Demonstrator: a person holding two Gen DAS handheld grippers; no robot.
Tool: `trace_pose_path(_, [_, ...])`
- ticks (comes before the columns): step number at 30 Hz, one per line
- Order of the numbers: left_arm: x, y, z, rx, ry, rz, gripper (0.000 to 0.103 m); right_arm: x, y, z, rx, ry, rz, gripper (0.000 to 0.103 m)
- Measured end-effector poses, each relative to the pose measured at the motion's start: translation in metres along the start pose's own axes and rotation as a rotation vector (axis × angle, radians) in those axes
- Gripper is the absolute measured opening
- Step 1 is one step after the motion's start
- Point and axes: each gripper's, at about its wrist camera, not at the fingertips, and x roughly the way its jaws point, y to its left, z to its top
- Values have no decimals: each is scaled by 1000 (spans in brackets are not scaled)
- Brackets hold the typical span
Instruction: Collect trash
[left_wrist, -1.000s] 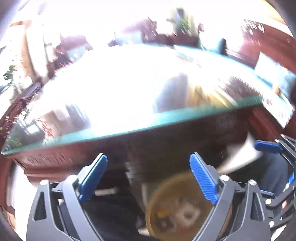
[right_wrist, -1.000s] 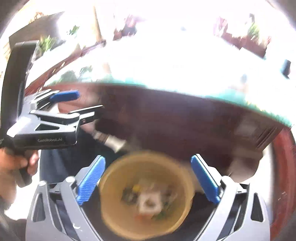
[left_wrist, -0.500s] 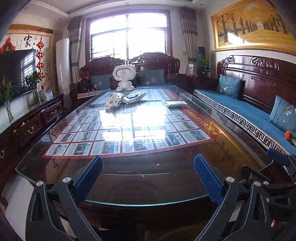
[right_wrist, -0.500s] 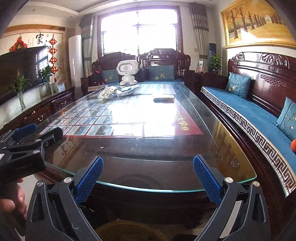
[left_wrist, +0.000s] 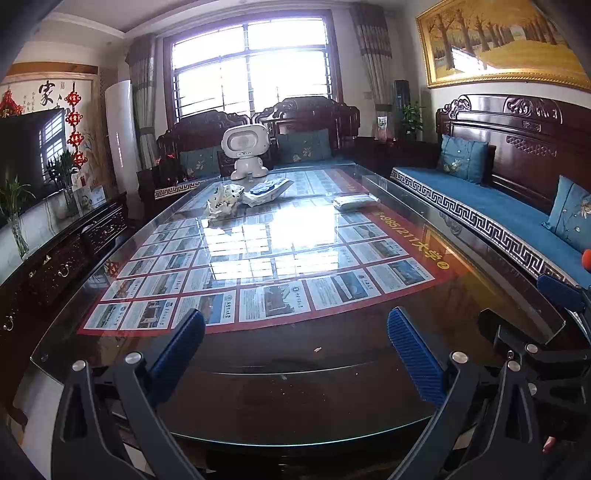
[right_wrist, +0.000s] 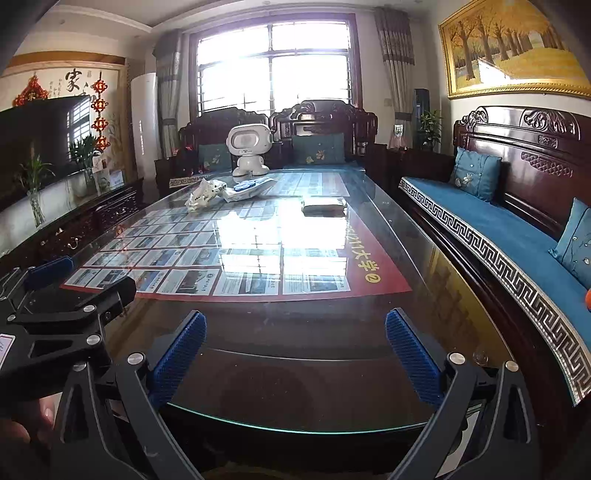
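Beyond both grippers: a long glass-topped dark wood worktop (left_wrist: 280, 384) with a red printed poster (left_wrist: 258, 266) sealed under the glass.
Landmark: a white rounded plastic toy robot (left_wrist: 245, 151) standing at the worktop's far end.
Trash, nearest the robot: a flat white-and-blue plastic wrapper (left_wrist: 266, 189) just in front of the robot.
Trash, left of that: a crumpled white printed plastic bag (left_wrist: 223, 198), just in front and to the left of the robot, beside the wrapper.
Trash, right: a flat pale packet (left_wrist: 352, 201), apart from the robot to its front right; it is too small to say whether it is tissue or wrapping.
Left gripper (left_wrist: 295, 354): blue ribbed fingers (left_wrist: 413, 360) spread wide, nothing between them, over the near edge.
Right gripper (right_wrist: 293, 350): fingers likewise apart and empty, well short of the robot.
Handling: all three pieces look light, thin and soft; film will likely crackle, collapse and slide on smooth glass.
Where to hold: pinch a raised fold of the crumpled bag; take the flat pieces by a lifted edge.
Textures: glossy glass, carved lacquered wood, ribbed rubber pads.
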Motion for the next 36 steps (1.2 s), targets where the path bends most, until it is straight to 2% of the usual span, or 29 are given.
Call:
trace_pose_path(4, [3,2,0,-6,-12,0,99,5,1,4,0,1,-12,95])
trace_pose_path(8, [6,-4,1,28,-20,78,99,10,0,9,-5,4,-16,95])
trace_pose_path(13, [14,-1,2,19,25,35,99,16,0,12,-6,12,-15,95])
trace_pose_path(17, [18,6,2,6,40,58,99,21,2,14,-10,25,-16,95])
trace_pose_path(36, [28,23,10,-59,66,66,99,30,5,16,-11,40,-12,95])
